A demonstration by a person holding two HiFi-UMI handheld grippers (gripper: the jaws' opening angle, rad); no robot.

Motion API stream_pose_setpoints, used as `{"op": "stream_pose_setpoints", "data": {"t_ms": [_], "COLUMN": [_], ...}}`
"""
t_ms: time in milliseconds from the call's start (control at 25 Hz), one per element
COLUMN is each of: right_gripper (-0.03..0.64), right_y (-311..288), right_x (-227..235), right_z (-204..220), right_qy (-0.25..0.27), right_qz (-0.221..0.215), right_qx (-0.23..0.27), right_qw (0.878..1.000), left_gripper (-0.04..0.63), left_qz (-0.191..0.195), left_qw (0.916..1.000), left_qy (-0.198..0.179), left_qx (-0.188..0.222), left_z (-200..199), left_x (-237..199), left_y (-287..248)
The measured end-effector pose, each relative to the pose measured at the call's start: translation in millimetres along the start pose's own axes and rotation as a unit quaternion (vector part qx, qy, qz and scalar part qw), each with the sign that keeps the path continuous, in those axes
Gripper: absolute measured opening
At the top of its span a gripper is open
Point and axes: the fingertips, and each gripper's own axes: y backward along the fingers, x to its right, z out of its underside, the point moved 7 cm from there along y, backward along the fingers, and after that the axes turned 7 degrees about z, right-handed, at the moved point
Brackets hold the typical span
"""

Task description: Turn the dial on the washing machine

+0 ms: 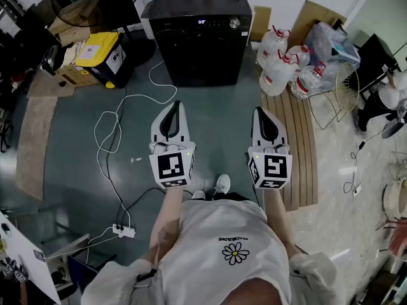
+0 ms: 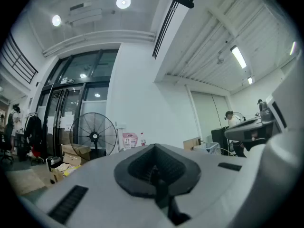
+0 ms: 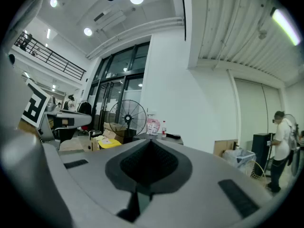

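The black washing machine point(image 1: 202, 37) stands on the floor at the far centre of the head view. Its small round dial point(image 1: 234, 23) sits at the right of the control strip, beside a lit display. Both grippers are held low in front of the person, pointing at the machine and well short of it. The left gripper point(image 1: 173, 108) point(image 2: 153, 147) is shut with nothing in it. The right gripper point(image 1: 262, 112) point(image 3: 149, 141) is also shut and holds nothing. In the right gripper view the machine's top point(image 3: 168, 137) shows just over the jaws, with bottles on it.
Several large water jugs point(image 1: 286, 65) and a wire basket point(image 1: 346, 84) stand right of the machine. A slatted wooden pallet point(image 1: 300, 138) lies along the right. A yellow-lidded box point(image 1: 102, 54) sits at left. A white cable point(image 1: 117, 129) runs to a power strip point(image 1: 124, 231). A standing fan point(image 2: 94, 136) is beside the machine.
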Motion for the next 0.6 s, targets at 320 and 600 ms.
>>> {"op": "stream_pose_setpoints", "data": {"t_ms": [320, 600], "right_gripper": [0.002, 0.002], "right_y": [-17.3, -31.7], "right_x": [19.7, 36.4], "right_z": [8.1, 24.9], "right_qy": [-0.001, -0.026], "right_qz": [-0.016, -0.020], "right_qx": [0.001, -0.007], "right_qw": [1.000, 0.999], "left_gripper": [-0.002, -0.002], "left_qz": [0.001, -0.010], "left_qw": [1.0000, 0.9998], "left_qy": [-0.008, -0.006], "left_qx": [-0.001, -0.014], "left_z": [3.8, 15.3], "left_x": [14.3, 28.9], "left_y": [-27.5, -39.5]}}
